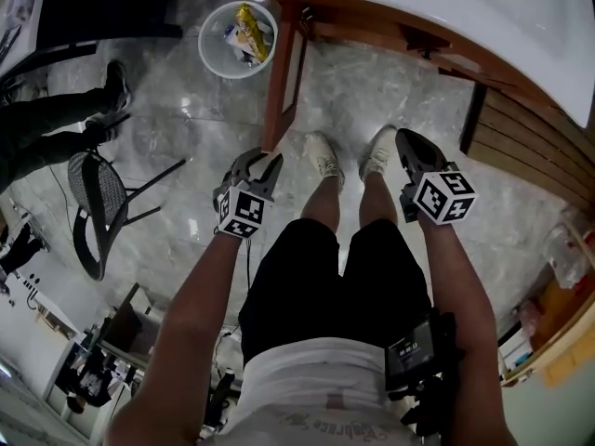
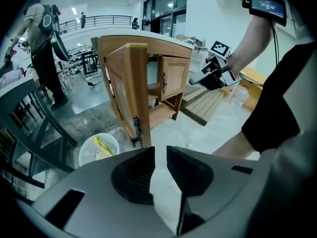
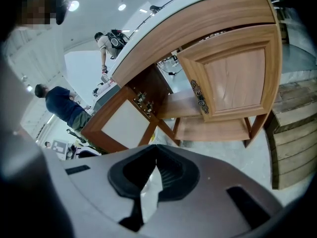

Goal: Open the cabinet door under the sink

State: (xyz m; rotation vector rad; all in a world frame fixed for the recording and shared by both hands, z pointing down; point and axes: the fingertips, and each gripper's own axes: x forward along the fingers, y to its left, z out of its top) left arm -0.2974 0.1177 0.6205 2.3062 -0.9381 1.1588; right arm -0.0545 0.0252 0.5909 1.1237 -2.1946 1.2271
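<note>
Our left gripper [image 2: 160, 151] had its fingers [image 2: 136, 175] parted, with only the pale floor [image 2: 198, 133] showing in the gap between them. Just beyond the fingertips, and clear of them, stood the edge of the cabinet door [image 2: 130, 88], already swung wide open toward us. Its dark metal handle [image 2: 137, 130] hung low on the door, close above the left finger. Further out to the left of those fingers sat a white waste basket [image 2: 99, 150] with a yellow wrapper in it.

Our right gripper [image 3: 154, 150] had its fingers closed tip to tip, holding nothing. Straight past them lay the open inside of the cabinet with a low wooden shelf [image 3: 213, 129]. The open door stood off to the left of the fingers. The second door [image 3: 237, 78] was up and to their right, still closed, with its handle on the near edge. Stacked wooden slats [image 3: 292, 138] lay further right on the floor.

Above both doors ran the white sink [image 1: 446, 7]. From the head view both grippers pointed down at the floor before the cabinet, with our two pale shoes [image 1: 325, 156] between them. A black chair [image 1: 98, 203] stood well off to the left.
</note>
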